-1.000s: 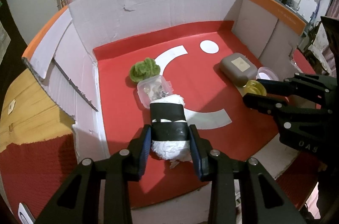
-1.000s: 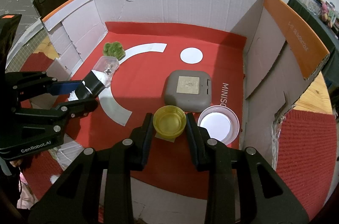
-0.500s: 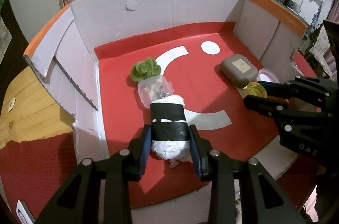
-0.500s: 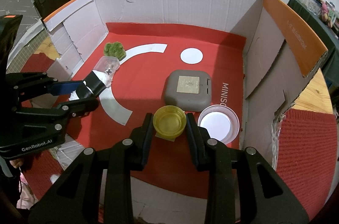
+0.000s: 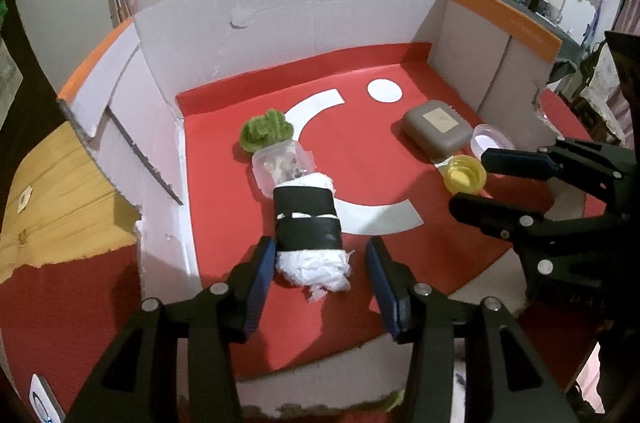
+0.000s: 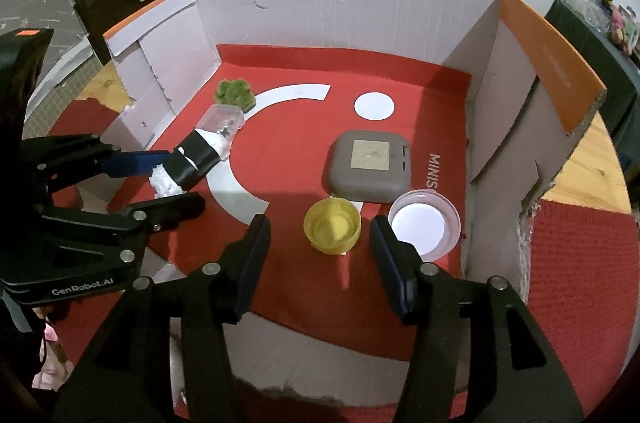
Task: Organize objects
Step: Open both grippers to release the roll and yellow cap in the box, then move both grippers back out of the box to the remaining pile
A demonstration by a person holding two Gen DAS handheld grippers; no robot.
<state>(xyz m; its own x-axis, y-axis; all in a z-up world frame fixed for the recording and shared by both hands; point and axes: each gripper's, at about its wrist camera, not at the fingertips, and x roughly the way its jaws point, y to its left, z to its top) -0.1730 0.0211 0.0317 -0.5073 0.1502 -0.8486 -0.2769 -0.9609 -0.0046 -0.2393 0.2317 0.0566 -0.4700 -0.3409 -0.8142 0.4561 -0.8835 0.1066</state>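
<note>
While both claws spread apart, the left gripper [image 5: 320, 275] flanks a white paper bundle wrapped in 2 black bands [image 5: 308, 231]; the right gripper [image 6: 320, 243] straddles a small translucent yellow plastic cup [image 6: 332, 229], untouched.

Left tool [image 5: 318, 265]: black two-finger frame with blue pads, angled steeply downward. Its jaws are opening; the paper-and-black-tape bundle [image 5: 310, 235] lies between them, the left pad [image 5: 265, 265] just beside it, the right pad standing clear.

Right tool [image 6: 320, 235]: the same black frame with blue pads, likewise pitched steeply downward. Its jaws are opening; the small yellow cup [image 6: 332, 229] sits between them, both pads apart from its wall.

The two tools stand side by side, well apart.
</note>
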